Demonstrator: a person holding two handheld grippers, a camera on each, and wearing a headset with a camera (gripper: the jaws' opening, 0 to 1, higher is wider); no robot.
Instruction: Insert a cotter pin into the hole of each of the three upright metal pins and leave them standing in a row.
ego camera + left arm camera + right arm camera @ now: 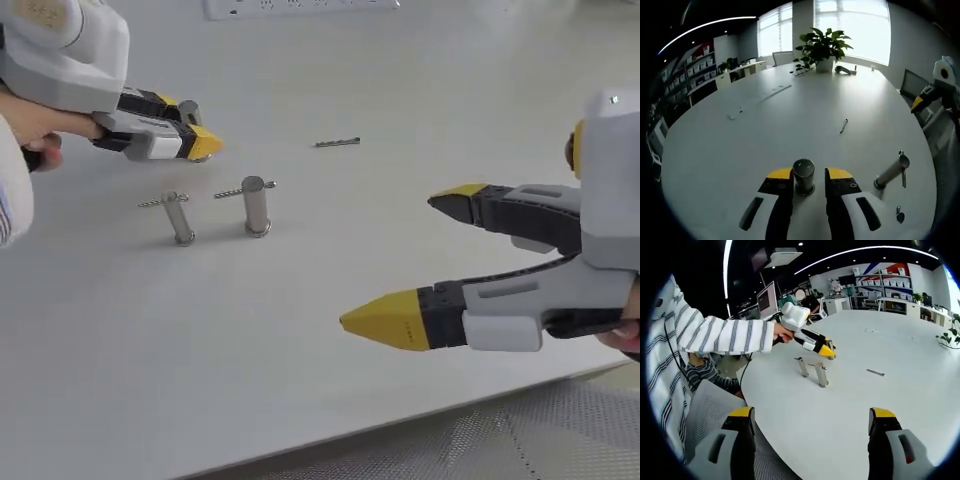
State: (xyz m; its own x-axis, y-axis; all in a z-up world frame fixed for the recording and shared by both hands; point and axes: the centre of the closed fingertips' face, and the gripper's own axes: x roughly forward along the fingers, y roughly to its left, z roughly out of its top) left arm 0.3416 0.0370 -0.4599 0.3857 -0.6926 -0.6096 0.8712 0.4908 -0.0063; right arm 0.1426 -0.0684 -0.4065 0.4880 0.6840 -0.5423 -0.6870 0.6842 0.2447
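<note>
Metal pin (pixel 803 174) stands upright within left tool (pixel 808 176).

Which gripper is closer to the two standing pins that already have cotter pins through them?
Left. The left gripper is just beside the standing pins, a third pin between its jaws; the right gripper is open, well away on the opposite side.

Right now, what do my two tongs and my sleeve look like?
Both the left tongs and the right tongs have bulky white-grey bodies, black jaw sections and pointed yellow tips. The sleeve on the arm with the left tongs is white with thin dark stripes.
</note>
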